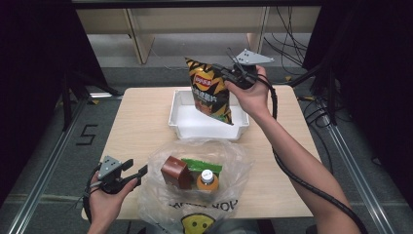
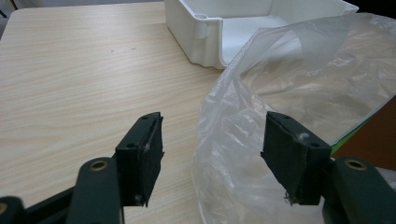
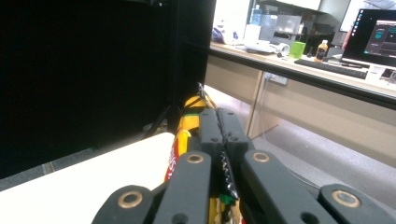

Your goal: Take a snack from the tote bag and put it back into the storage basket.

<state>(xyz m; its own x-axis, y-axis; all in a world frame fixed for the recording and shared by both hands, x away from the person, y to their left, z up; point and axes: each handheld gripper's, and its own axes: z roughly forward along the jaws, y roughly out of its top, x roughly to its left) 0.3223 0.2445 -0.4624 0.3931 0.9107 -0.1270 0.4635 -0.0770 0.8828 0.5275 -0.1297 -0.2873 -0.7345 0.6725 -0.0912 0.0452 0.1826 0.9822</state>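
A black-and-yellow bag of chips (image 1: 210, 90) hangs above the white bin (image 1: 181, 122), held by its upper edge in my right gripper (image 1: 223, 72), which is shut on it. In the right gripper view the jaws pinch the chips bag (image 3: 189, 126) edge-on. My left gripper (image 1: 136, 174) rests open at the front left of the table, beside a clear plastic bag (image 1: 234, 156). In the left gripper view its fingers (image 2: 142, 154) stand wide apart with the plastic bag (image 2: 243, 140) edge between them, untouched by either one.
Inside the plastic bag lie a brown box (image 1: 176, 171), a green packet (image 1: 200, 165) and an orange bottle (image 1: 207, 180). The wooden table (image 1: 141, 122) has bare surface on its left. Dark frame legs and cables stand around the table.
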